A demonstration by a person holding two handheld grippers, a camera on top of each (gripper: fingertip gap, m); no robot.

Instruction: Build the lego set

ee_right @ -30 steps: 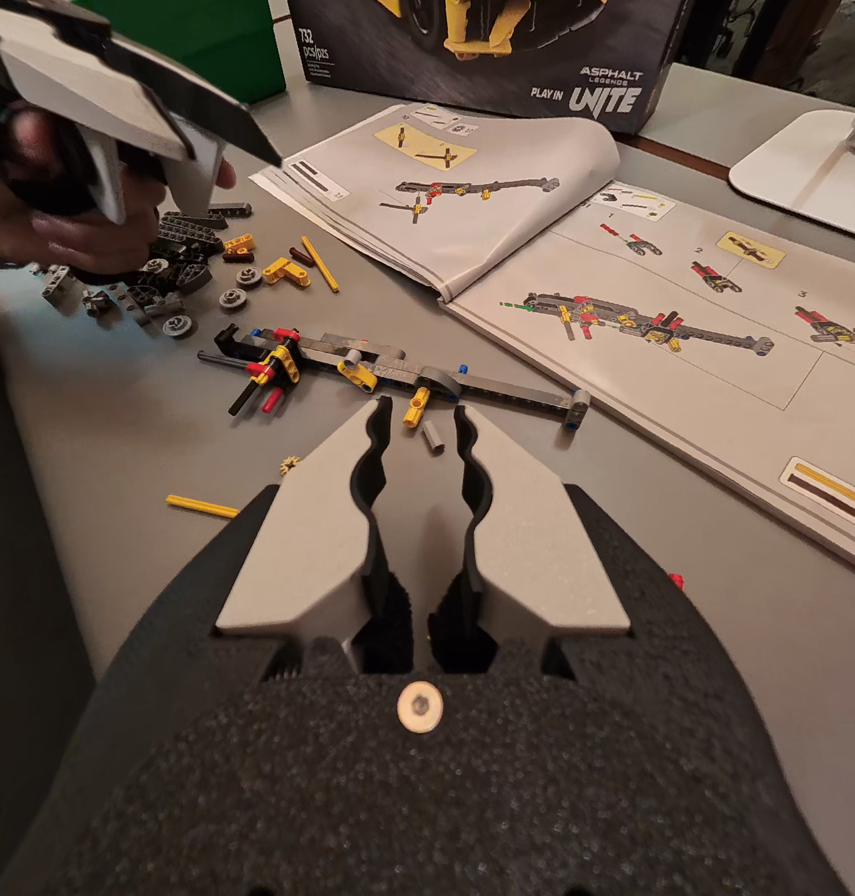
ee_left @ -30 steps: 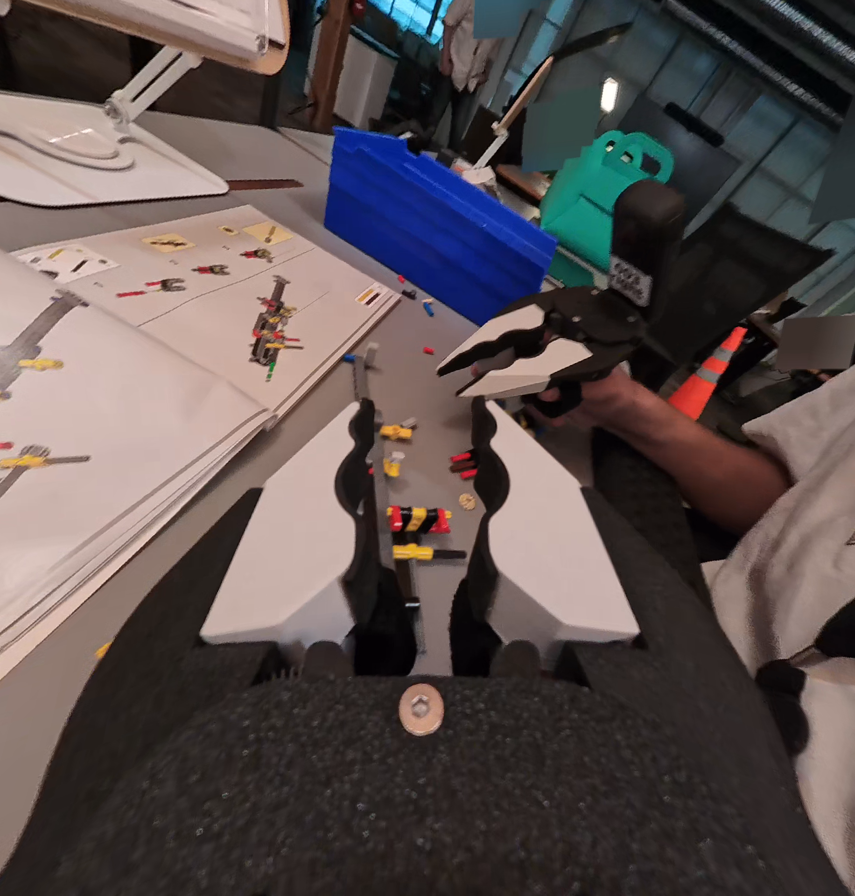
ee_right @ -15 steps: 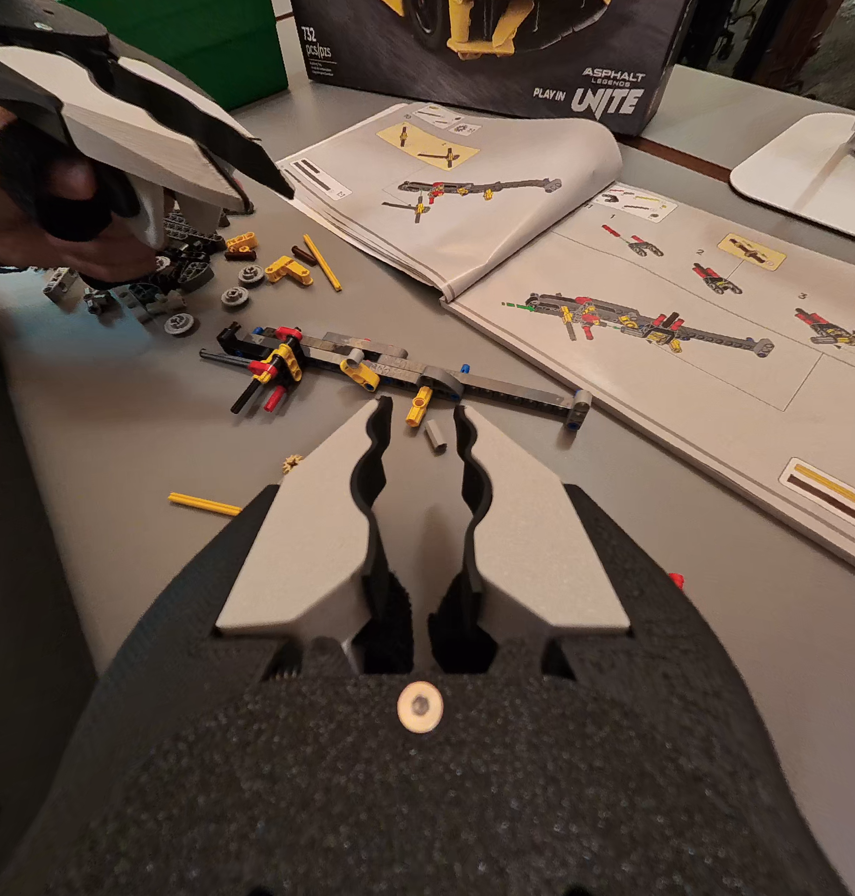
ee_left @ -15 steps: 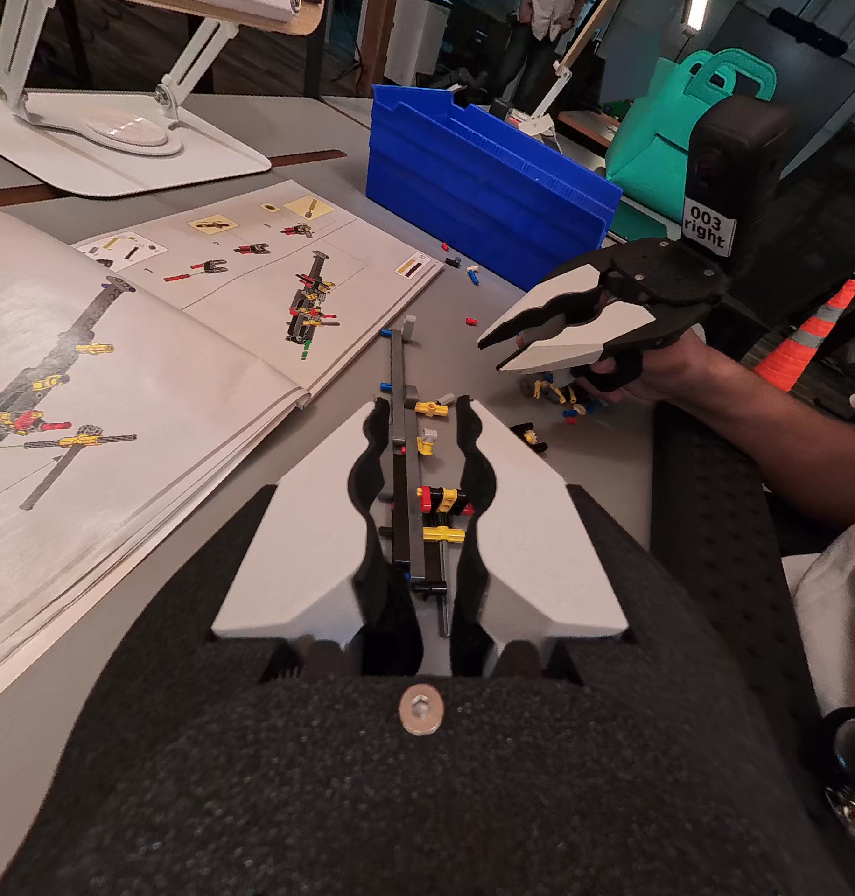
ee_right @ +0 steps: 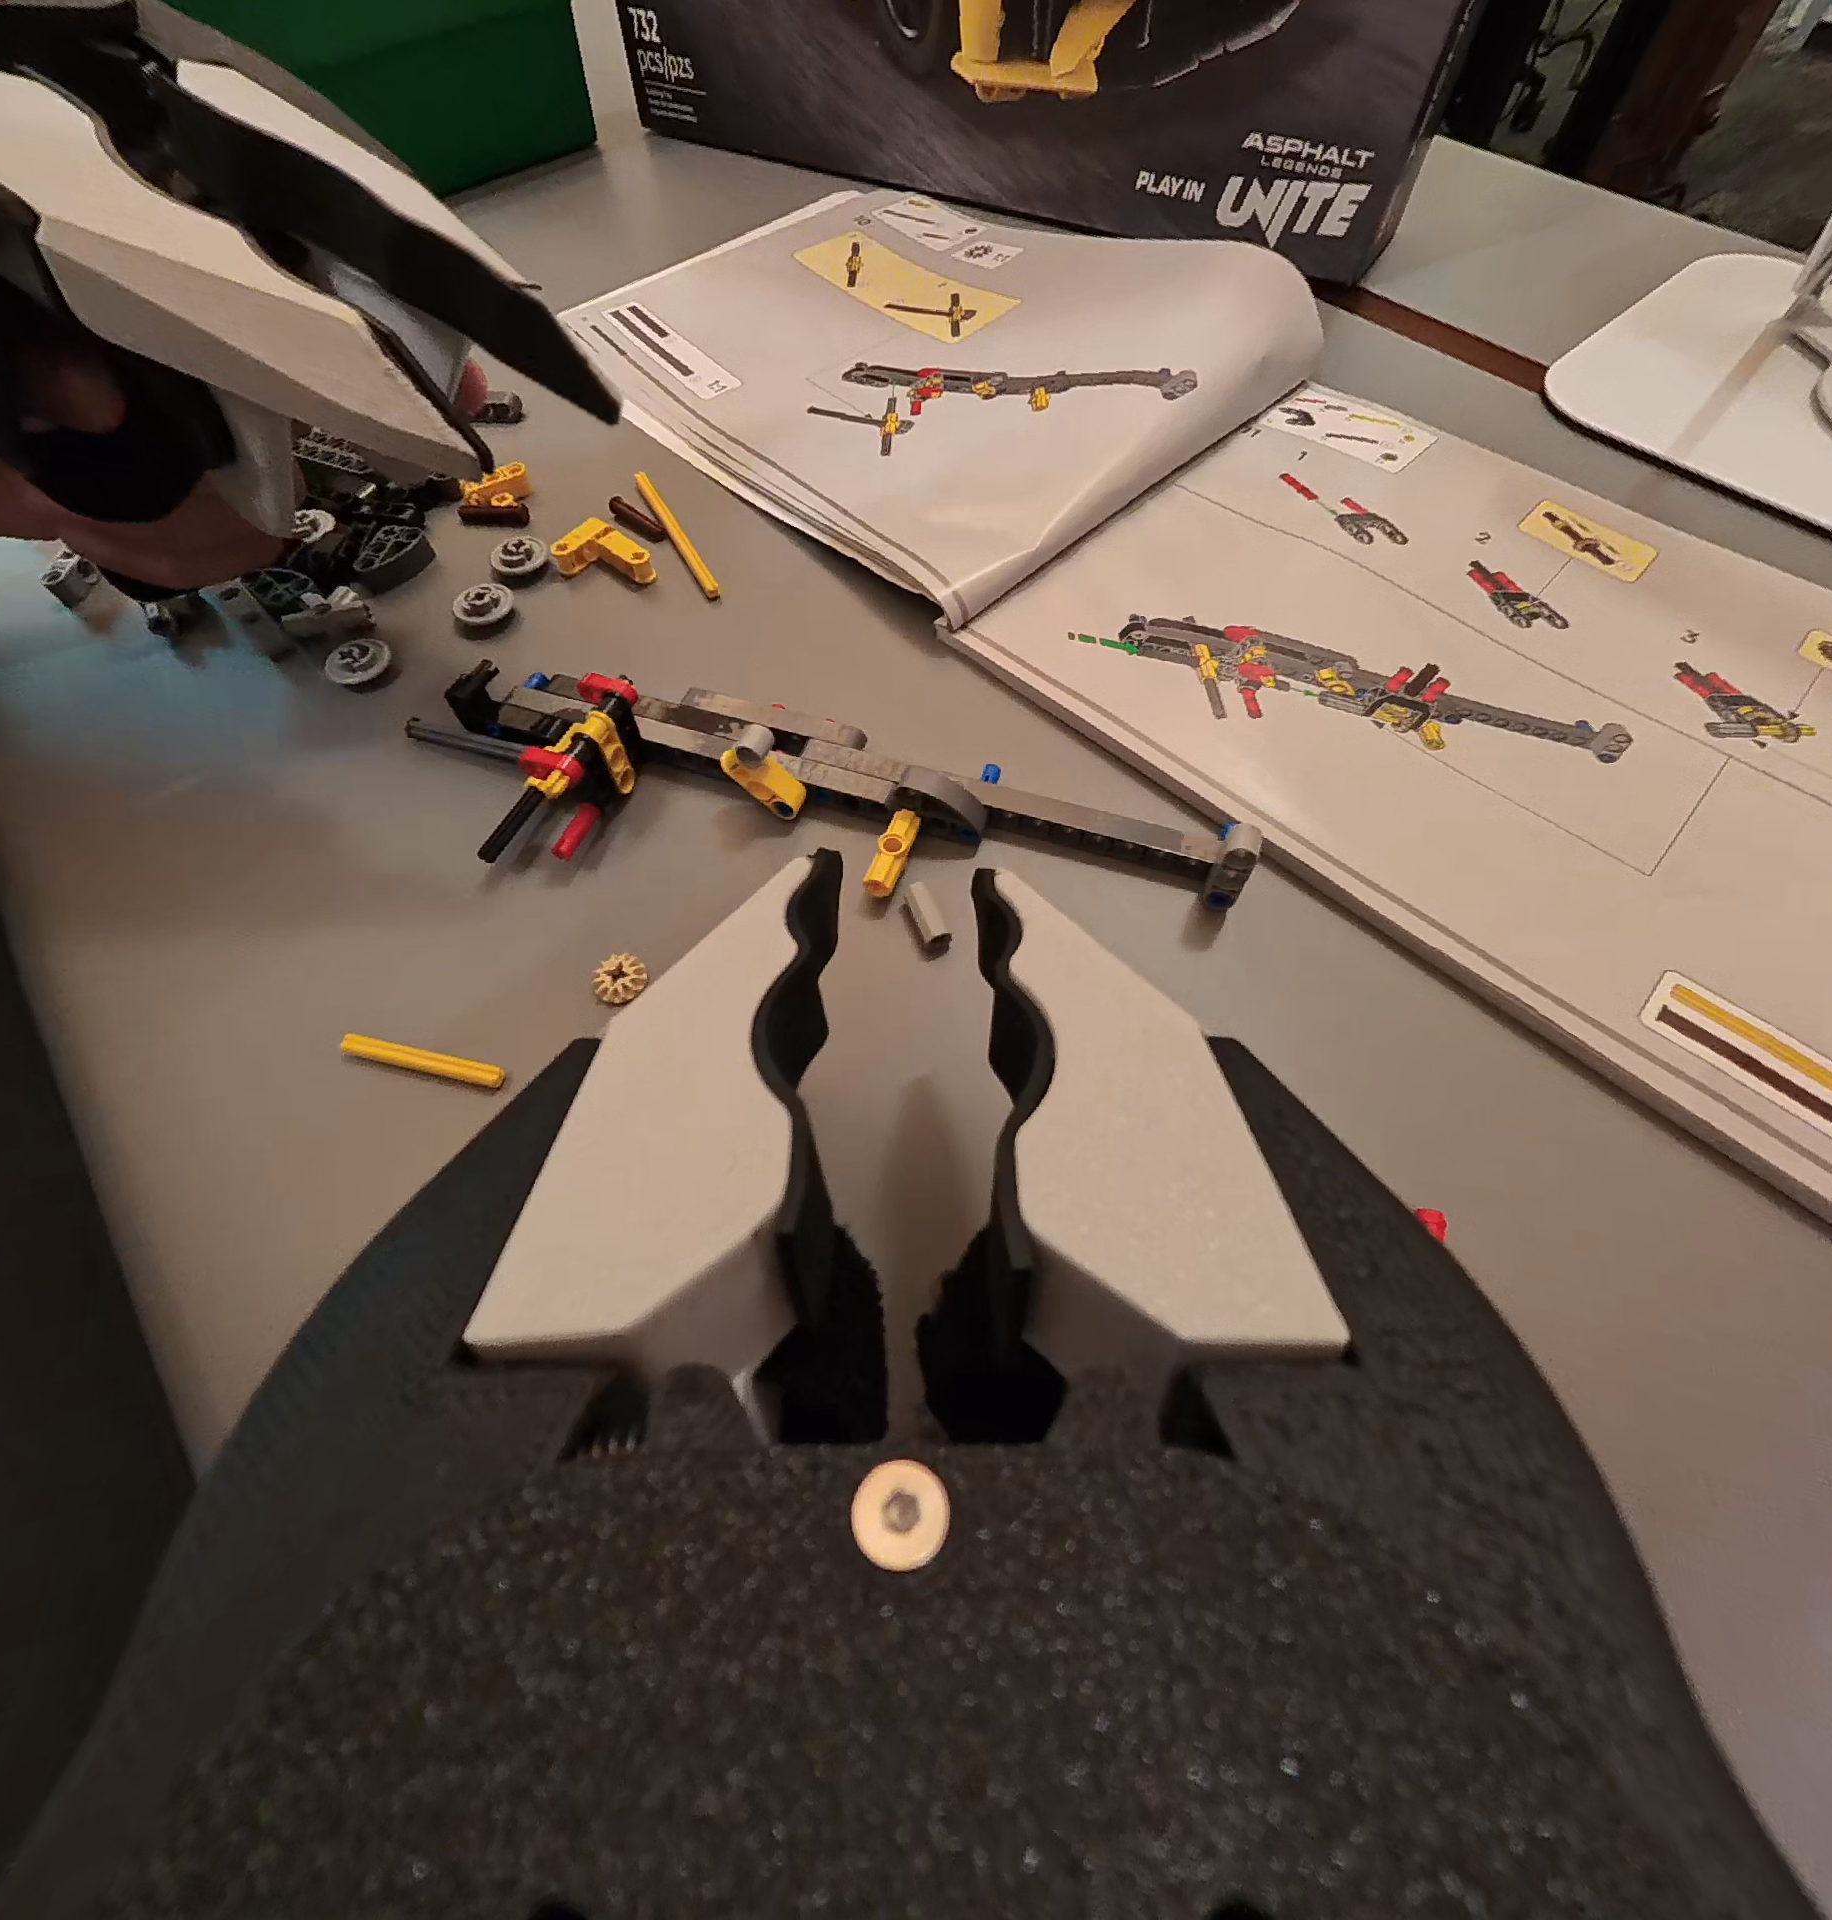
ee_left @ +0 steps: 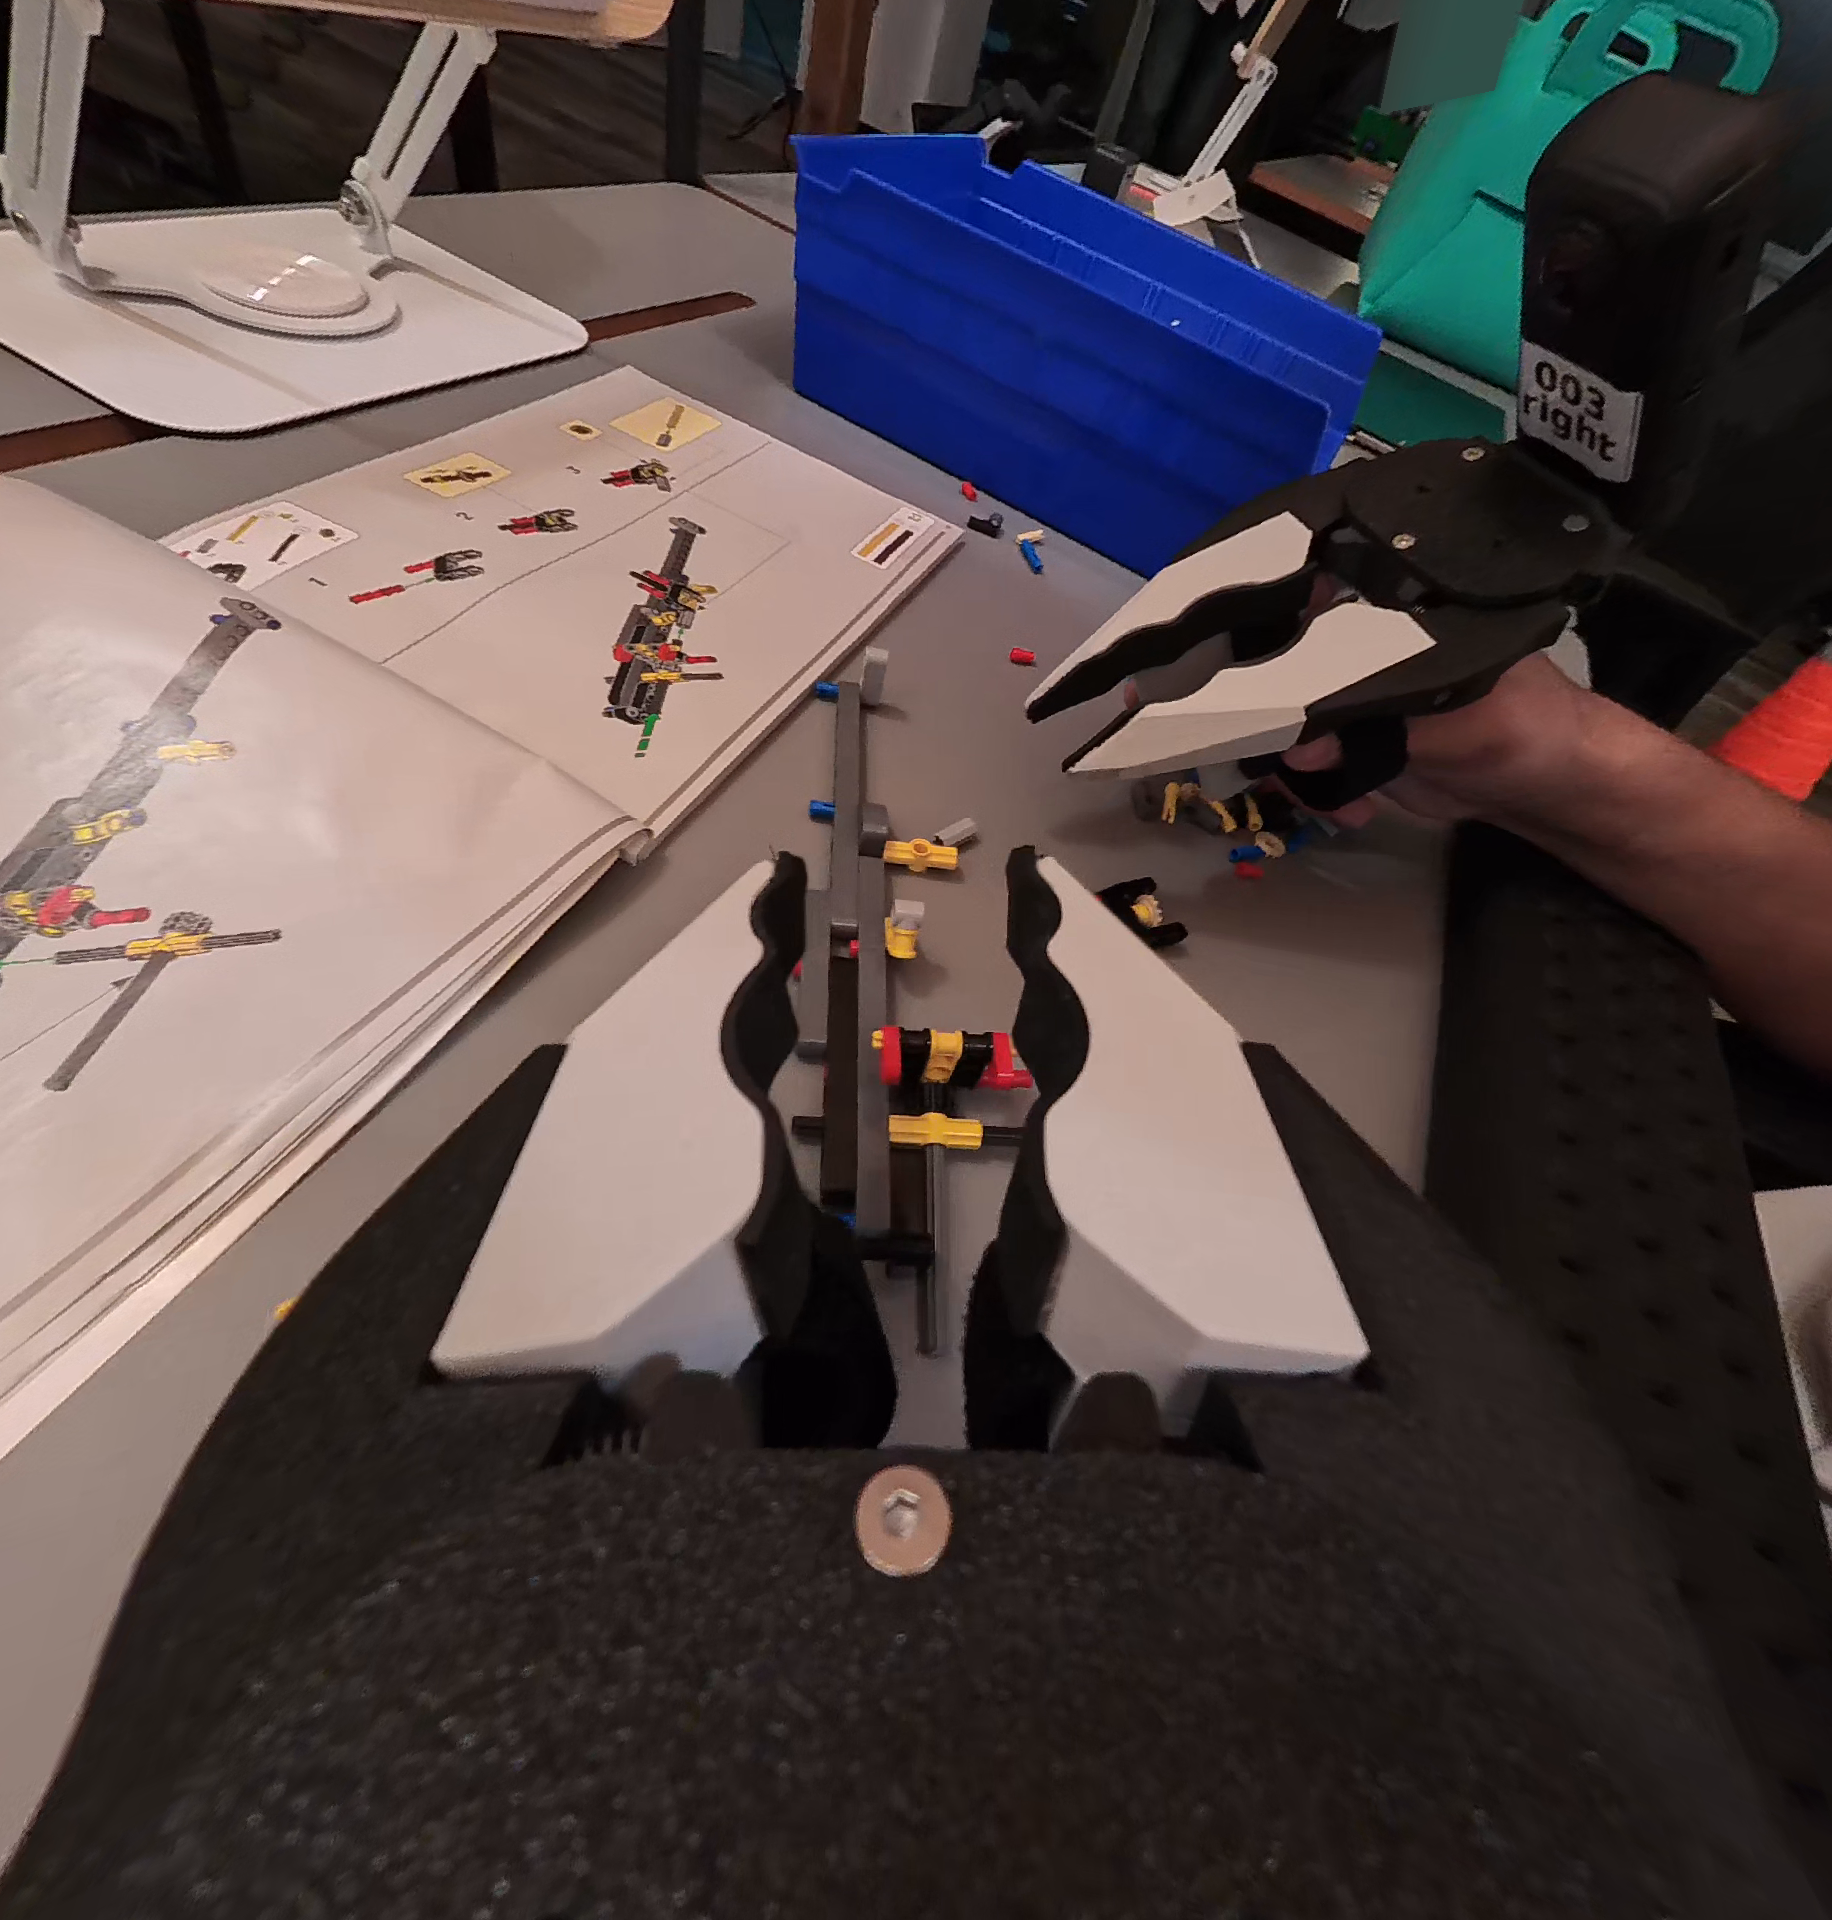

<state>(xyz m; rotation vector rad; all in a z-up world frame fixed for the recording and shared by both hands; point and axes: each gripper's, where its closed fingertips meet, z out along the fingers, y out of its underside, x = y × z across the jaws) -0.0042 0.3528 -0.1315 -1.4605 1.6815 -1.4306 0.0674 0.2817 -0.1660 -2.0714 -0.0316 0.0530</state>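
Jaws of the left gripper (ee_left: 896, 862) stand parted, with nothing clamped; they straddle the near end of the long grey and black beam assembly (ee_left: 852, 935), which lies flat on the grey tabletop (ee_left: 1296, 966) and runs away from the camera between the two fingers. Contact between the fingers and the assembly cannot be determined. Red and yellow connector pieces (ee_left: 943, 1055) project from the assembly toward the right finger.

Jaws of the right gripper (ee_right: 904, 868) are likewise parted and empty. In the right wrist view they sit above the tabletop just short of the assembly (ee_right: 839, 764), which lies crosswise ahead of them. A small grey cylindrical sleeve (ee_right: 926, 916) lies loose between the fingertips, and a yellow pin connector (ee_right: 891, 850) projects from the assembly just beside it.

Loose parts on the tabletop:
- yellow axle rod (ee_right: 421, 1061), left of the right gripper;
- small tan gear (ee_right: 620, 978), near that rod;
- pile of grey and black pieces (ee_right: 320, 582), under the left gripper.

An open white instruction booklet (ee_right: 1411, 675) lies beyond the assembly. A blue plastic bin (ee_left: 1057, 343) stands behind the booklet in the left wrist view.
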